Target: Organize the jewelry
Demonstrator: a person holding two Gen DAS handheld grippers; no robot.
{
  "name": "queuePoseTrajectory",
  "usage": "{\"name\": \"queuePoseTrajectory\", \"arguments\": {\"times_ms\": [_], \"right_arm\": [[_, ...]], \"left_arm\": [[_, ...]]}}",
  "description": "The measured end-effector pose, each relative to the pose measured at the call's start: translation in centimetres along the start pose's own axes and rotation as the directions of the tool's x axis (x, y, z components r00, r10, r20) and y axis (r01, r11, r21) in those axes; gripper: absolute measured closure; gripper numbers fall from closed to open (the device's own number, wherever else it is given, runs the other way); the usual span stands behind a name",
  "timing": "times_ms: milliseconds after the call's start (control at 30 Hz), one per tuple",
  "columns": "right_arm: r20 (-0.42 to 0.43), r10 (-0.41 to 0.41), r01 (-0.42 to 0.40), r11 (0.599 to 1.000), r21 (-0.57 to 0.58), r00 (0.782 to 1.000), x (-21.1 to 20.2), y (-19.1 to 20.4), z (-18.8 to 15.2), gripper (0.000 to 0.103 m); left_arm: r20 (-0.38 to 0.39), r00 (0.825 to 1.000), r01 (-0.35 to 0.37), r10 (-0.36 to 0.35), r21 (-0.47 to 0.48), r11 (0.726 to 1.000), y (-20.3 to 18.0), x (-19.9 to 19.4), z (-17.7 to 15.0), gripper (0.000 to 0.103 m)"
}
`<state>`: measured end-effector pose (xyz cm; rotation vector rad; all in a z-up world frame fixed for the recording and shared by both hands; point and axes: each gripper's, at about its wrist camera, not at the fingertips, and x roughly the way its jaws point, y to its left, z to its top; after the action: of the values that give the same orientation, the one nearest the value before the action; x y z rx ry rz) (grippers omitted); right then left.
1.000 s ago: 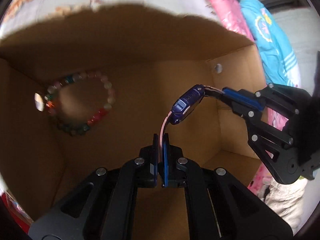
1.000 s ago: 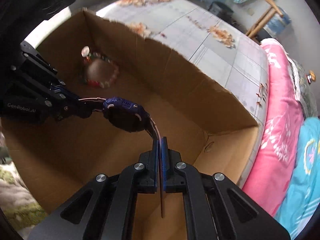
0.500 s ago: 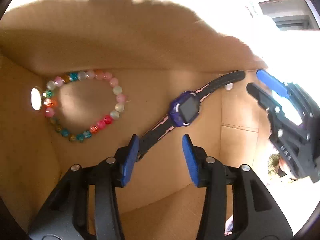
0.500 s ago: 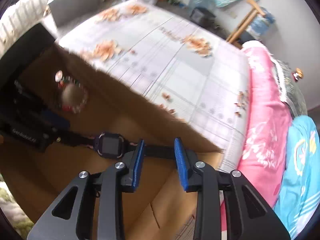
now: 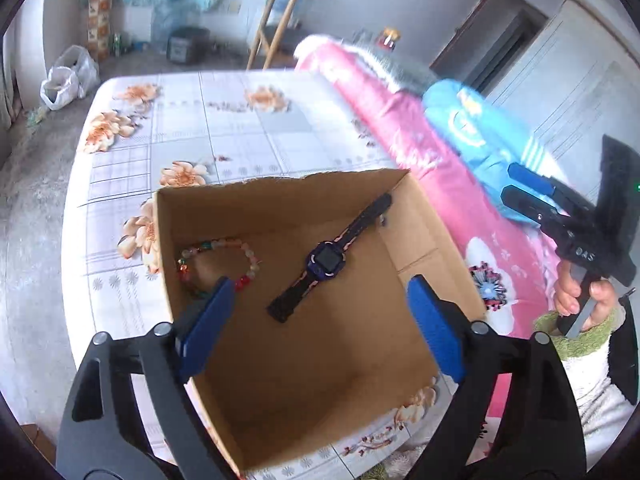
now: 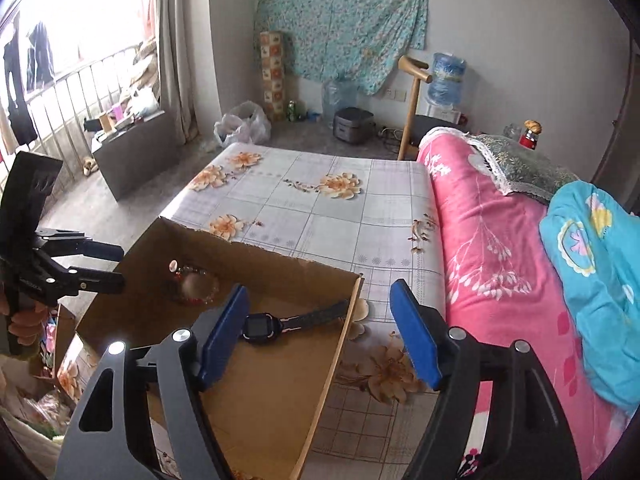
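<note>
An open cardboard box [image 5: 280, 208] [image 6: 240, 272] stands on the bed. On its floor a dark blue watch [image 5: 326, 258] [image 6: 260, 326] lies flat with its strap stretched out. A bracelet of coloured beads [image 5: 250, 256] [image 6: 196, 302] lies beside it on the left. My left gripper [image 5: 320, 280] [image 6: 120, 265] hangs above the box, jaws opening, nothing between the pads. My right gripper [image 6: 318, 286] [image 5: 510, 184] is also up over the box's right side, jaws opening and empty. A hand holds each gripper.
The box sits on a floral bedsheet [image 6: 320, 208]. A pink quilt [image 6: 488, 248] and a blue blanket [image 6: 592, 264] lie to the right. A wooden stand [image 6: 412, 92], a water bottle [image 6: 446, 80], a cooker [image 6: 354, 125] and a plastic bag [image 6: 240, 124] are on the floor behind.
Both grippers were shut on the watch strap's ends inside the box; they opened, let go and rose out. The watch now lies flat on the box floor.
</note>
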<state>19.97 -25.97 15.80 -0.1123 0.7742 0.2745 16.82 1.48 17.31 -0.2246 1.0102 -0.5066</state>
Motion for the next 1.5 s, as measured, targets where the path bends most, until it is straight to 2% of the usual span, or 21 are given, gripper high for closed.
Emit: {"name": "queuePoseTrajectory", "arguments": {"times_ms": [33, 133, 200, 267, 367, 467, 567, 667, 733, 800, 900, 967, 1000, 1033, 1067, 1100, 1133, 1233, 1400, 1433, 1500], "right_arm": [[0.011, -0.014, 0.014, 1.0, 0.019, 1.0, -0.8, 0.1, -0.3, 0.019], [0.062, -0.025, 0.023, 0.999, 0.036, 0.998, -3.0, 0.7, -1.0, 0.007], [0.092, -0.013, 0.011, 1.0, 0.014, 0.996, -3.9, 1.4, -1.0, 0.006], [0.087, 0.047, -0.046, 0.999, -0.013, 0.995, -4.0, 2.4, -0.6, 0.007], [-0.014, 0.142, -0.143, 0.989, -0.045, 0.99, -1.7, 4.5, 0.4, 0.007], [-0.176, 0.15, -0.173, 0.977, -0.122, 0.973, 4.0, 7.4, 0.9, 0.007], [-0.348, 0.082, -0.181, 0.948, -0.261, 0.934, 10.5, 10.6, 0.0, 0.007], [-0.479, 0.007, -0.22, 0.894, -0.391, 0.878, 16.2, 12.6, -1.7, 0.007], [-0.521, -0.05, -0.248, 0.838, -0.486, 0.852, 18.9, 13.3, -2.8, 0.007], [-0.543, -0.094, -0.276, 0.782, -0.559, 0.834, 20.5, 13.7, -3.7, 0.007], [-0.578, -0.129, -0.303, 0.749, -0.59, 0.806, 22.5, 13.4, -4.5, 0.007], [-0.597, -0.133, -0.317, 0.745, -0.586, 0.791, 23.3, 13.1, -4.8, 0.012], [-0.609, -0.135, -0.32, 0.751, -0.578, 0.782, 23.7, 12.9, -4.9, 0.02], [-0.627, -0.138, -0.318, 0.767, -0.557, 0.767, 24.2, 12.6, -5.0, 0.03], [-0.642, -0.121, -0.325, 0.783, -0.53, 0.757, 24.4, 12.3, -4.9, 0.031], [-0.659, -0.092, -0.338, 0.801, -0.495, 0.747, 24.4, 12.0, -4.7, 0.042], [-0.668, -0.075, -0.344, 0.811, -0.473, 0.741, 24.4, 11.9, -4.6, 0.046], [-0.664, -0.064, -0.331, 0.83, -0.45, 0.745, 24.2, 11.7, -4.6, 0.046], [-0.699, 0.061, -0.373, 0.877, -0.304, 0.713, 23.4, 11.6, -4.4, 0.046], [-0.697, 0.067, -0.378, 0.874, -0.304, 0.714, 23.3, 11.8, -4.4, 0.046], [-0.678, 0.038, -0.366, 0.863, -0.348, 0.734, 23.0, 12.1, -4.5, 0.046]], "left_arm": [[0.007, 1.0, 0.001, -0.001, -0.003, 1.0, 0.1, -0.3, -0.5, 0.016], [0.045, 0.999, 0.017, -0.016, -0.024, 1.0, 0.6, -1.0, -2.6, 0.013], [0.106, 0.994, 0.018, -0.014, -0.04, 0.999, 1.7, -1.6, -3.8, 0.01], [0.166, 0.986, 0.009, 0.002, -0.062, 0.998, 2.9, -1.6, -5.1, 0.008], [0.225, 0.974, -0.002, 0.028, -0.117, 0.993, 3.8, -2.5, -6.7, 0.008], [0.271, 0.961, 0.004, 0.05, -0.194, 0.981, 5.5, -3.4, -8.4, 0.008], [0.31, 0.947, -0.003, 0.08, -0.24, 0.971, 6.8, -3.8, -10.1, 0.008], [0.334, 0.935, -0.045, 0.116, -0.214, 0.976, 7.1, -4.2, -11.7, 0.008], [0.336, 0.932, -0.075, 0.133, -0.178, 0.981, 7.0, -4.1, -12.3, 0.008], [0.318, 0.939, -0.084, 0.127, -0.146, 0.986, 7.3, -3.6, -12.8, 0.008], [0.285, 0.952, -0.072, 0.114, -0.154, 0.985, 8.3, -2.7, -13.2, 0.008], [0.265, 0.959, -0.054, 0.097, -0.168, 0.984, 9.1, -2.1, -13.4, 0.008], [0.259, 0.962, -0.044, 0.088, -0.169, 0.985, 9.4, -1.8, -13.4, 0.008], [0.256, 0.963, -0.041, 0.083, -0.166, 0.985, 9.7, -1.7, -13.5, 0.008], [0.256, 0.963, -0.043, 0.084, -0.162, 0.986, 9.8, -1.6, -13.5, 0.008], [0.259, 0.962, -0.049, 0.088, -0.155, 0.987, 9.8, -1.6, -13.4, 0.008], [0.263, 0.961, -0.052, 0.09, -0.148, 0.988, 9.8, -1.5, -13.3, 0.008], [0.273, 0.958, -0.053, 0.086, -0.128, 0.99, 9.8, -1.5, -13.0, 0.008], [0.271, 0.96, -0.037, 0.075, -0.143, 0.989, 10.3, -1.0, -12.8, 0.008], [0.27, 0.96, -0.034, 0.073, -0.147, 0.989, 10.4, -0.9, -12.8, 0.008], [0.262, 0.963, -0.02, 0.061, -0.158, 0.987, 10.6, -0.7, -12.8, 0.008]]}}
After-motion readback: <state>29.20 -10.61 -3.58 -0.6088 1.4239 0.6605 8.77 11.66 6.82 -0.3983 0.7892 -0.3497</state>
